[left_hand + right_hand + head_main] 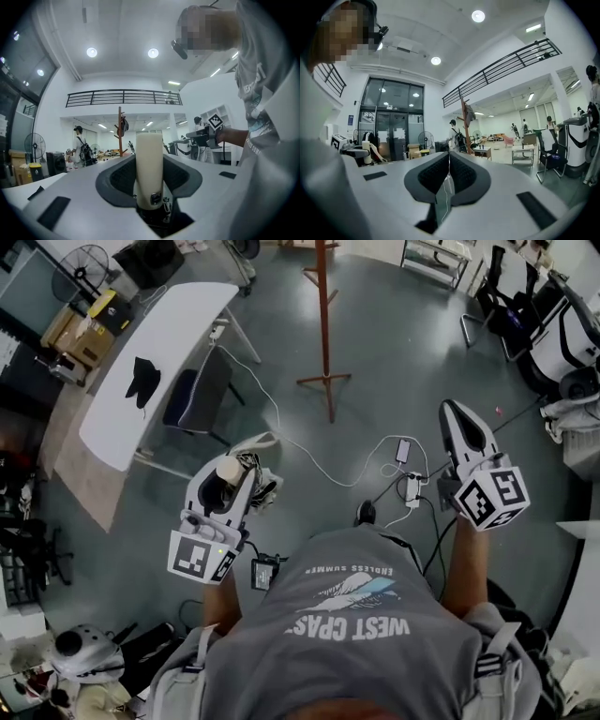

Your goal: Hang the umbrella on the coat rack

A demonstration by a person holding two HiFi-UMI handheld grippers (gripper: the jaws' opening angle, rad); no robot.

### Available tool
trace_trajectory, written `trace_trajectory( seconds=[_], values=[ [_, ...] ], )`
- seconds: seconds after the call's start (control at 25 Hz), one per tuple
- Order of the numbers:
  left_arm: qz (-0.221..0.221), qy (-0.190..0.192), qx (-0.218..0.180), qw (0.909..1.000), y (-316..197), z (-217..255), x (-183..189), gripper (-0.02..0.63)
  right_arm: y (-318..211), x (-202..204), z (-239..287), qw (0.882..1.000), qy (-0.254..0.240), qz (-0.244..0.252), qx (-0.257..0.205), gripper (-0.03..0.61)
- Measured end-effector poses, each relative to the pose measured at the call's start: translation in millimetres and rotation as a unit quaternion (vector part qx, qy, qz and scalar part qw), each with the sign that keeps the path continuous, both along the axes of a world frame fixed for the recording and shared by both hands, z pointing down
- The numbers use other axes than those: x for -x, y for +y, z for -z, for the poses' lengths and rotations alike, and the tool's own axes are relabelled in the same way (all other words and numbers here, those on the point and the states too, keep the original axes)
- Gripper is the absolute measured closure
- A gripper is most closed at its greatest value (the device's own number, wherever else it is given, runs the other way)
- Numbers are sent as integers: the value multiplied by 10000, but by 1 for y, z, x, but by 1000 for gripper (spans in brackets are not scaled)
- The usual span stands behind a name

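so the umbrella (149, 159) is in the left gripper (225, 486), cream handle standing upright right between the jaws, which are clamped on it from both sides. from the head view you mostly just see the round top of the handle poking up out of the jaws, with a pale strap loop (253, 440) and some dark folded fabric sticking out on the side toward the person's middle. held level out in front of the person's chest, off the floor

right gripper (455, 413) is pointing level too, out on the other side, well apart from the umbrella. its jaws are pressed together with nothing in them

coat rack (323, 324) is the reddish wooden pole standing on the grey floor ahead of the person, well away from both grippers. something dark hangs on one of its pegs in the gripper views

around that: a white table (187, 315) off to the left with a black thing (142, 381) lying on it, a dark chair (197, 395) tucked beside it, and a white cable (319, 465) snaking over the floor to a phone (403, 450)
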State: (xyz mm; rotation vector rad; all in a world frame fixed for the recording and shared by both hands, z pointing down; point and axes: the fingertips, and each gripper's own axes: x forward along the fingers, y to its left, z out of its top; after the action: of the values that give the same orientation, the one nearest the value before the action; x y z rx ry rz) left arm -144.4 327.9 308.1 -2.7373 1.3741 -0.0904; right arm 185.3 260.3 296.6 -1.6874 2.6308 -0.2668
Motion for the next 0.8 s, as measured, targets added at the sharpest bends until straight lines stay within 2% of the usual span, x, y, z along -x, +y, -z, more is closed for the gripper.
trace_trajectory(
  seconds=[0.8],
  values=[
    [748,-143,81,9971,-92,6,-84,445,-141,-50,-16,9942,-204,1043,179,549]
  ],
)
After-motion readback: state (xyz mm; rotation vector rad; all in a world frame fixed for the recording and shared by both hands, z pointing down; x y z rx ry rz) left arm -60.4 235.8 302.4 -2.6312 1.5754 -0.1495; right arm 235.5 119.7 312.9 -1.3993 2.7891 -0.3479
